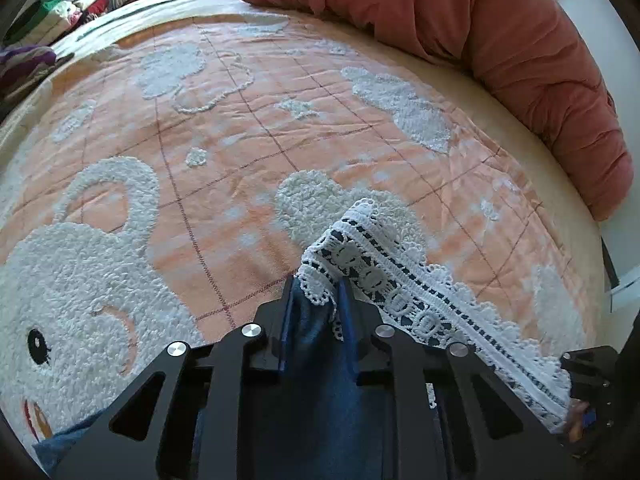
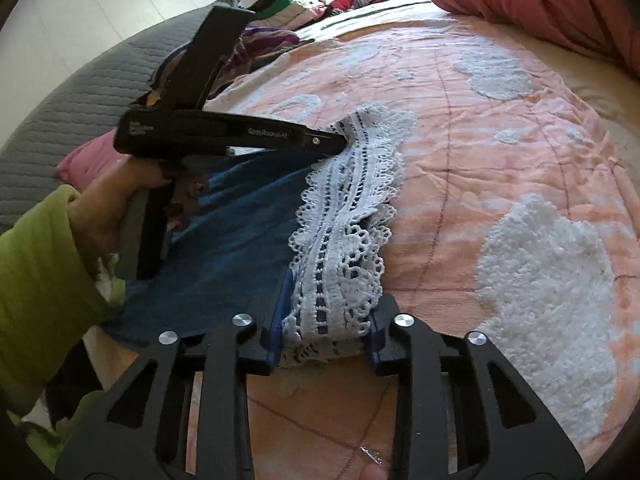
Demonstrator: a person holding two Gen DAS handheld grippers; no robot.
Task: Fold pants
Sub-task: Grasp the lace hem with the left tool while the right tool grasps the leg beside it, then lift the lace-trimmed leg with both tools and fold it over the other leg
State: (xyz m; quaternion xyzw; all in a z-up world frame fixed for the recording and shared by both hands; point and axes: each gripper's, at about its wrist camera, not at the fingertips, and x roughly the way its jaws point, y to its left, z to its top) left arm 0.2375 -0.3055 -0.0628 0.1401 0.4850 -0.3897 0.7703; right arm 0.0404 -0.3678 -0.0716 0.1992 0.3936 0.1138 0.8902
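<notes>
A: Start close in. How are the claws set?

B: The right claw (image 2: 326,320) is pinching the lace hem (image 2: 344,216) of the pants (image 2: 240,236); its blue pads sit on either side of the bunched lace. The left claw (image 1: 316,296) is pressed together on the other end of that hem, with blue cloth running back between its fingers.

A: And where are the pants?

B: On the bed, over the peach bedspread (image 1: 248,128), with the hem end drawn up between the two claws.

A: How far along would you say?

B: Early, I judge. Both corners are gripped, but no fold is laid; the cloth looks like a single spread layer. Carrying the hem across and smoothing it remain.

A: What can't you see?

B: The waistband end is hidden below both views, under the claws and the green sleeve (image 2: 44,264). Further off, the red bolster (image 1: 500,40) runs out of view, and the clothes pile (image 2: 304,0) is too small to sort out.
</notes>
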